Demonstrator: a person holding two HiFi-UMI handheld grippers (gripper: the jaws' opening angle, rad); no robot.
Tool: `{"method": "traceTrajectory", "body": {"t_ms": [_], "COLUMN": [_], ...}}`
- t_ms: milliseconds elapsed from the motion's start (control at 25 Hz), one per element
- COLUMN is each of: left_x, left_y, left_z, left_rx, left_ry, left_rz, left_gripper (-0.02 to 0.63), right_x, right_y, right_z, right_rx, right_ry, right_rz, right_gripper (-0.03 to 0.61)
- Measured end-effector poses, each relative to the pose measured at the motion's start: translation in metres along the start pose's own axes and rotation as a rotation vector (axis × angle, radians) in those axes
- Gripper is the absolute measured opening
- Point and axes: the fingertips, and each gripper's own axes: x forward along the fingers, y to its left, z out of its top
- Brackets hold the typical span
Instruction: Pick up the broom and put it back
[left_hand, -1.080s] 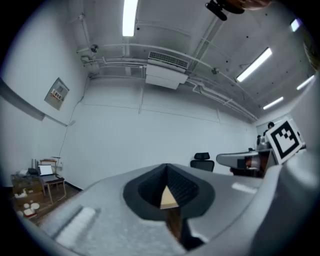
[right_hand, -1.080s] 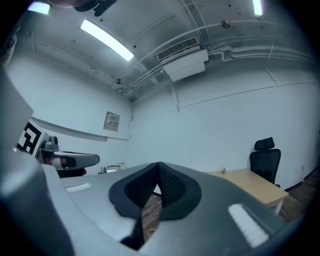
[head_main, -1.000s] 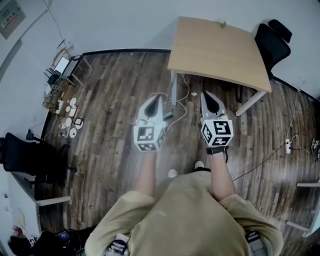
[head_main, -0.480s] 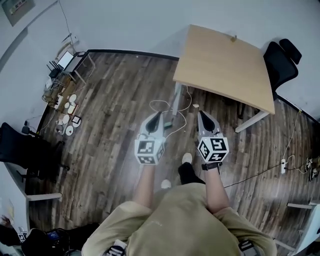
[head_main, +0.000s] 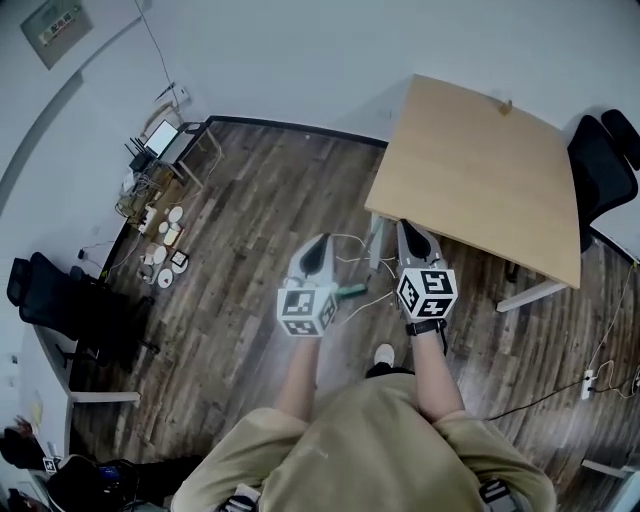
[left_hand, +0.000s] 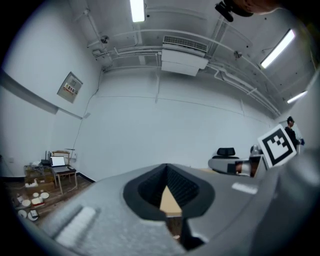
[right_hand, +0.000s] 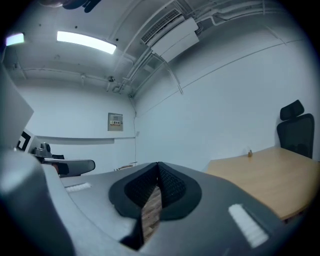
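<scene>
Your left gripper has its jaws brought together: the dark pads meet at the tip, with only a narrow wedge of gap behind them and nothing in it. Your right gripper is the same, closed to the tip and empty. Both point roughly level and away from you, side by side but apart, with the marker cubes facing up at your head. In the head view the right tip lies just at the near edge of the light wooden table, and the left tip is over bare dark plank floor. On the floor between the two grippers lie a loose white cable and a small green object; what that object is can't be told. The broom can't be made out in any view. A black office chair stands at the table's far right corner. At the far left, against the plain white wall, there is a small stand with a laptop, some round white items on the floor near it, and a second black chair. Overhead are strip lights and an air-conditioning unit.
</scene>
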Motion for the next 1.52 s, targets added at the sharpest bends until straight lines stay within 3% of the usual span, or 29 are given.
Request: {"method": "traceTrajectory", "body": {"t_ms": [120,280,440,680,1120,1520], "left_x": [0.042,0.076,0.104,0.161,0.244,0.268], "left_y": [-0.002,0.000,0.013,0.027,0.076,0.124], "left_z": [-0.008,-0.038,-0.071,-0.135,-0.263,-0.364], "left_rx": [-0.006,-0.009,-0.036,-0.067,-0.135,-0.174], "left_ry": [0.034,0.107,0.174,0.283,0.486,0.625], "left_rz": [0.015,0.033,0.036,-0.024,-0.101,-0.155], "left_gripper": [0.002,0.002,0.002,0.002,0.002,0.002], "right_x": [0.035,0.063,0.085,0.121,0.179,0.225], "right_y": [-0.017,-0.040,-0.064,-0.092,-0.114,-0.128], "right_z": [-0.002,-0.038,-0.080,-0.142,-0.294,-0.414], "right_rx": [-0.021,0.014,0.062,0.076,0.169,0.214], "right_ry": [0.017,0.078,0.152,0.263,0.531,0.694], "right_rz": [0.051,0.090,0.078,0.050,-0.010,-0.073], "right_gripper": [0.008,0.008,0.014,0.061,0.127,0.213]}}
